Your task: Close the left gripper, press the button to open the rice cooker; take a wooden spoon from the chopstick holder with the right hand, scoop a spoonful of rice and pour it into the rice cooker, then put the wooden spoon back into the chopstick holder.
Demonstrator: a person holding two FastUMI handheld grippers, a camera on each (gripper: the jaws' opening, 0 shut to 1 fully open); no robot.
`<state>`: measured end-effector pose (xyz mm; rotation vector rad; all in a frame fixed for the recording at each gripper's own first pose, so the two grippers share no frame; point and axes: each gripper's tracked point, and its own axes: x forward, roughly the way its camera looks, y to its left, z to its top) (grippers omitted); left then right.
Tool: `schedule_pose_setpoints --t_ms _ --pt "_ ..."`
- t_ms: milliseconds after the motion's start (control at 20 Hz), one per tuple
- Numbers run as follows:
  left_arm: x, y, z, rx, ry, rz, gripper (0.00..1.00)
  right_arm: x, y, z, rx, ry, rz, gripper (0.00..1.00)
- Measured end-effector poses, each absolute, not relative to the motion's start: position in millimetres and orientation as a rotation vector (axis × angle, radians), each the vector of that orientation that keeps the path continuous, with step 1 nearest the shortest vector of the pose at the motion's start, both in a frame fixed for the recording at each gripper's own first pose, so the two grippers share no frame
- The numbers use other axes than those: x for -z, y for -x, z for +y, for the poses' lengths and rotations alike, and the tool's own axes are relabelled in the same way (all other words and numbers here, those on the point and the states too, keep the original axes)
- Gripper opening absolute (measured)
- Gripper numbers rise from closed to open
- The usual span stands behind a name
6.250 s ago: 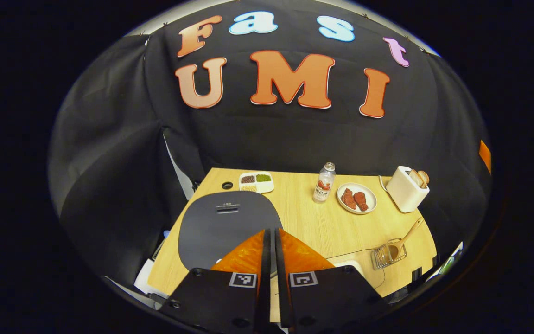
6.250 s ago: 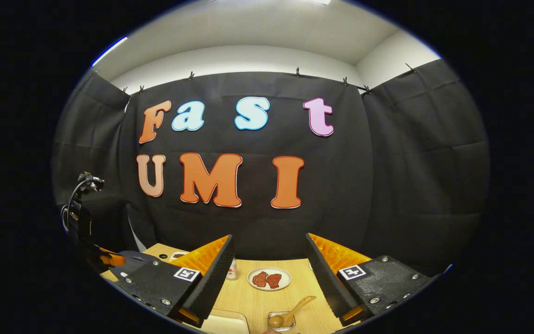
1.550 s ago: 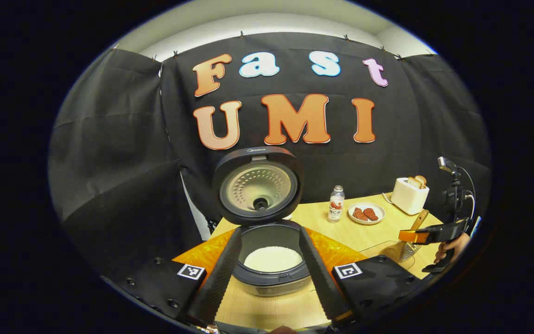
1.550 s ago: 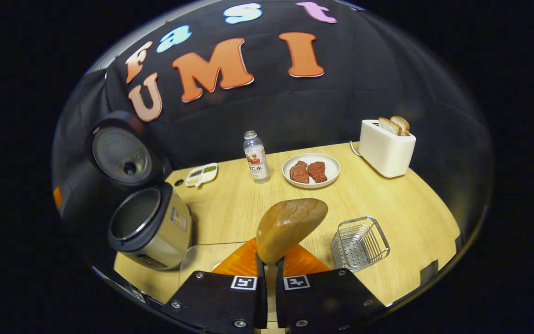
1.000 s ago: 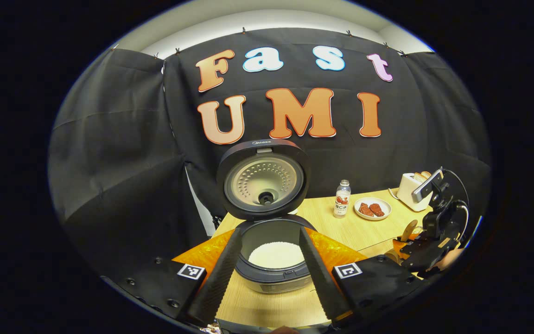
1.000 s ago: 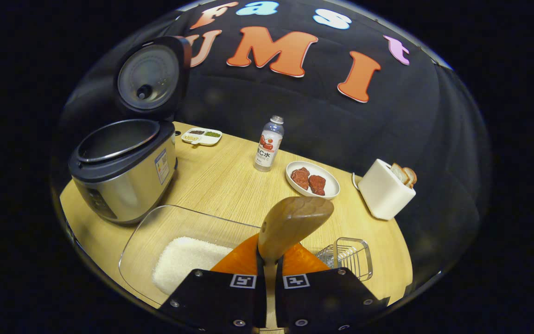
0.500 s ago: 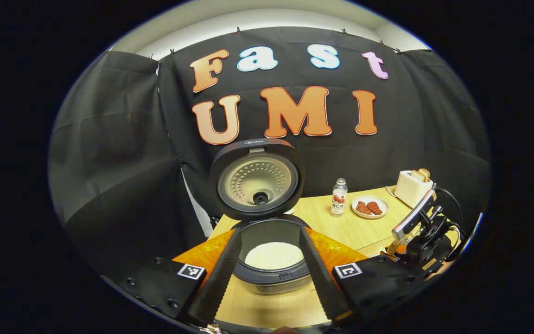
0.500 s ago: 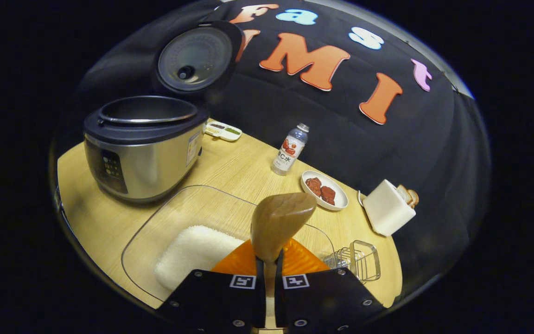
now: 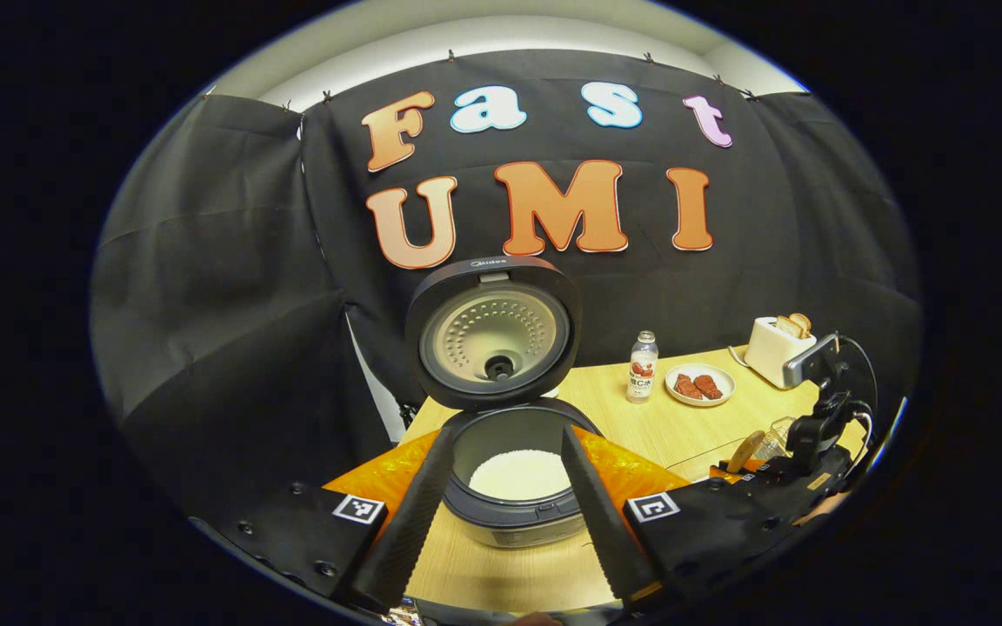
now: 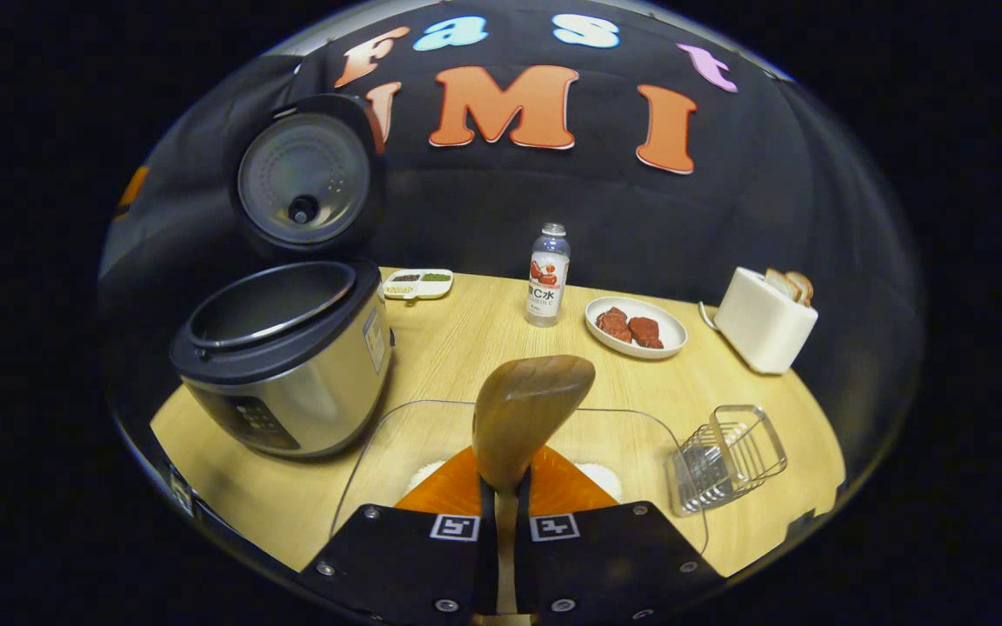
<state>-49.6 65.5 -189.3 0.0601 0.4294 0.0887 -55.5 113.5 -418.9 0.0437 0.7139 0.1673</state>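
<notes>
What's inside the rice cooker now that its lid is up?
White rice lies at the bottom of the rice cooker, seen in the left gripper view between the open left tool. How deep the rice goes is hidden by the pot's wall. In the right gripper view the rim hides the inside.

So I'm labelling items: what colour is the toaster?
The toaster is white or cream, clearest in the right gripper view.

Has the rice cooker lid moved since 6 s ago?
Yes. The lid now stands upright above the open rice cooker, behind the pot rim; earlier it lay shut, flat over the pot.
</notes>
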Motion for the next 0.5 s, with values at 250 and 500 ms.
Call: schedule_pose_setpoints --t_ms 250,500 --pt "193 52 68 -0.092 -0.062 0.440 0.87 423 56 115 -0.103 -0.343 0.746 0.07" --pt "195 55 69 -0.090 -0.051 0.452 0.83 431 55 111 -0.072 -0.454 0.774 0.07"
